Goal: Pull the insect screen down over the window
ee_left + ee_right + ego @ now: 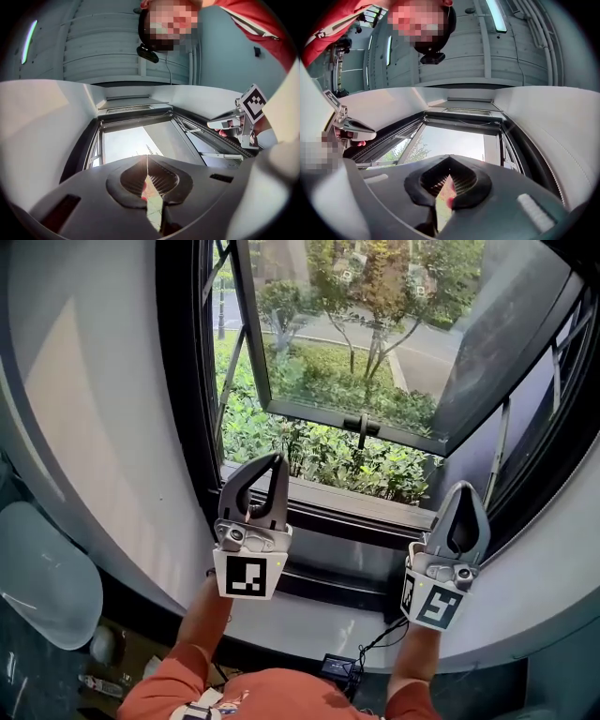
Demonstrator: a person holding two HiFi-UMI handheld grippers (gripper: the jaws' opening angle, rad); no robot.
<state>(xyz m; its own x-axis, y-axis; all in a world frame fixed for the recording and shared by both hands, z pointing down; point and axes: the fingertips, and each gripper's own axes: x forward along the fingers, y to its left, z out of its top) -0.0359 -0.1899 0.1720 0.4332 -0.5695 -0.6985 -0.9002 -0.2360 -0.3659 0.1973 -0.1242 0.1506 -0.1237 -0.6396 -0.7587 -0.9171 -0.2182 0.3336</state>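
Observation:
The window point(309, 507) has a dark frame, and its glass sash point(375, 334) is swung outward. Along the top of the opening runs a dark bar point(136, 118) point(461, 123) with a thin cord; no screen mesh covers the opening. My left gripper point(278, 457) points up in front of the sill, shut with nothing between its jaws point(147, 157). My right gripper point(466, 486) stands beside it at the right, also shut and empty point(449, 177). Both are well below the top bar and touch nothing.
The sash handle point(363, 425) hangs at the lower edge of the open pane. White curved walls point(112, 427) flank the opening on both sides. A pale rounded object point(42, 587) sits low at the left. A small black device with a cable point(337, 667) lies below the sill.

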